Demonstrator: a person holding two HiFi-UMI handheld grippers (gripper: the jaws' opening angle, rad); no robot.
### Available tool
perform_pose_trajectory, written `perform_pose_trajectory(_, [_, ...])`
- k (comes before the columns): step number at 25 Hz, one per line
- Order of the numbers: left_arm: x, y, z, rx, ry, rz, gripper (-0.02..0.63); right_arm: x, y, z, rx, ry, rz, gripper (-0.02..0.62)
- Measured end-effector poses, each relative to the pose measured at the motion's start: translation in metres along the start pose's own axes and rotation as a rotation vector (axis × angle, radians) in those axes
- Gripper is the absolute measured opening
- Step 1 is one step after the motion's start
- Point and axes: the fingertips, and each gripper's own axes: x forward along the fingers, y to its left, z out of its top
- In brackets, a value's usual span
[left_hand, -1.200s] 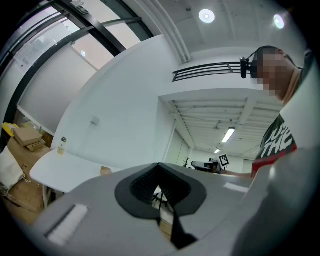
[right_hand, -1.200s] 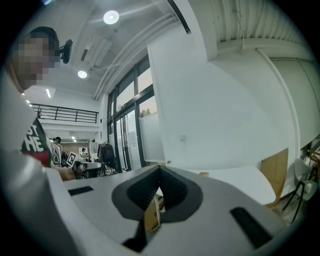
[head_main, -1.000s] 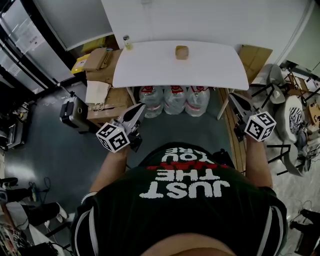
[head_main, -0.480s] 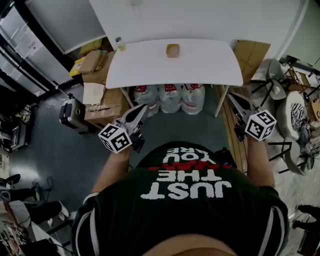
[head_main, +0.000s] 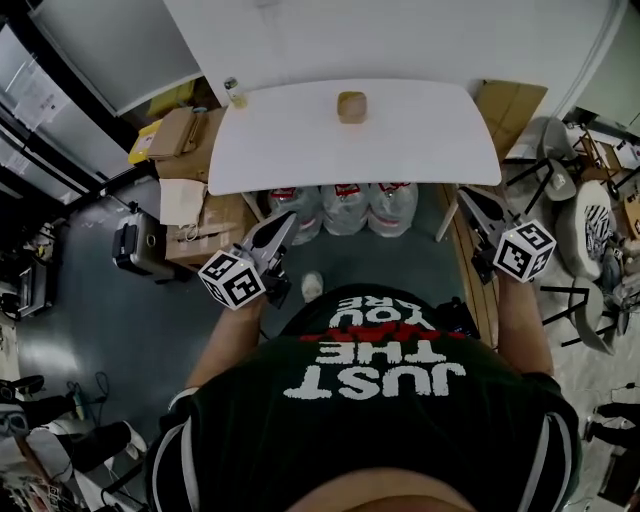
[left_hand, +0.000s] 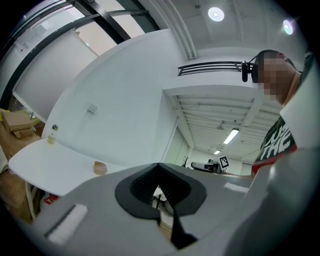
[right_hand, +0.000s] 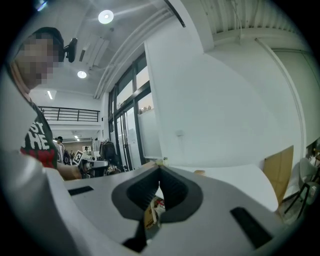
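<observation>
One small tan block (head_main: 351, 106) on white table (head_main: 430, 135)

The person's black shirt (head_main: 372, 440) reads "JUST THE".

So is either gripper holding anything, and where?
Nothing held. Left gripper and right gripper both have jaws together, nothing between them, in the air short of the white table.

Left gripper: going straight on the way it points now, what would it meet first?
Probably the front edge of the white table; the left gripper points at it and nothing shows between them. Height is unclear: if it passes above the tabletop, the white wall is next.
</observation>
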Motion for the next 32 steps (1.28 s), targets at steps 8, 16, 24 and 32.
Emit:
perform_pose_trajectory(8, [0.061,0.174,0.06,-0.006,0.026,-0.099,0.008,0.157,-0.039,0.032,-0.007,-0.015,-0.098,0.006])
perform_pose_trajectory(16, [0.124,0.288,0.109,0.001,0.081,-0.195,0.008,0.28,-0.083,0.066,-0.013,-0.012,-0.172,0.008])
perform_pose_trajectory(24, [0.153,0.349,0.121,-0.034,0.101,-0.189,0.008,0.33,-0.121,0.071,0.004,0.01,-0.202,0.008])
perform_pose_trajectory(32, [0.192,0.373,0.117,-0.036,0.123,-0.158,0.008,0.352,-0.171,0.067,0.023,0.023,-0.183,0.008])
